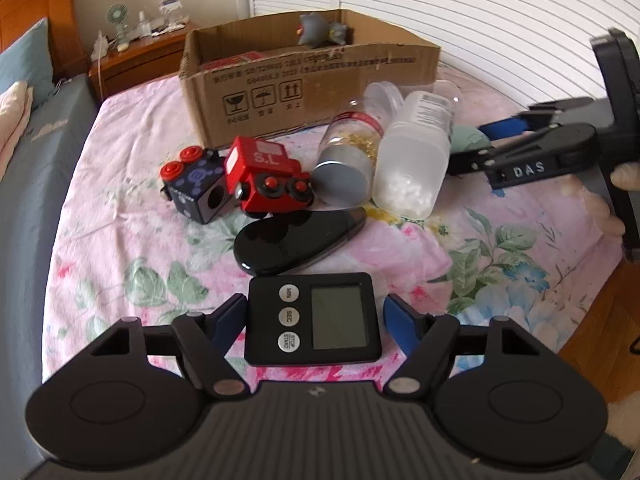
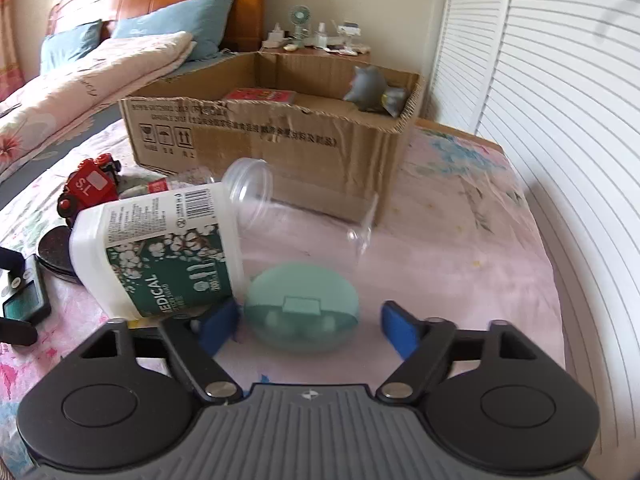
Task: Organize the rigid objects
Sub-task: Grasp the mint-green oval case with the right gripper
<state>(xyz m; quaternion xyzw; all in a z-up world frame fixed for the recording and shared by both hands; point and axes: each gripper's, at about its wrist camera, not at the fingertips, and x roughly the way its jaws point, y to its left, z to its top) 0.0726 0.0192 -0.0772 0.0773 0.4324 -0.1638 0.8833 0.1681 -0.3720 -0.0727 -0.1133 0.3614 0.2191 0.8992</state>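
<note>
Black timer (image 1: 312,318) lies flat, lower centre; round green case (image 2: 301,306) lies closed, lower centre, beside tipped white bottle (image 2: 160,248).

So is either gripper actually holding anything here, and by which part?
Nothing yet. The left gripper straddles the black timer at its side edges, the right gripper the green case; a gap shows beside each.

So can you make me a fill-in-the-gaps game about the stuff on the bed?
1. The black timer sits between the fingers of the ___ gripper.
2. The right gripper reaches around a round ___ case.
3. The grey toy sits inside the cardboard ___.
4. The toy train is coloured ___.

Missing words: left, green, box, red
</note>
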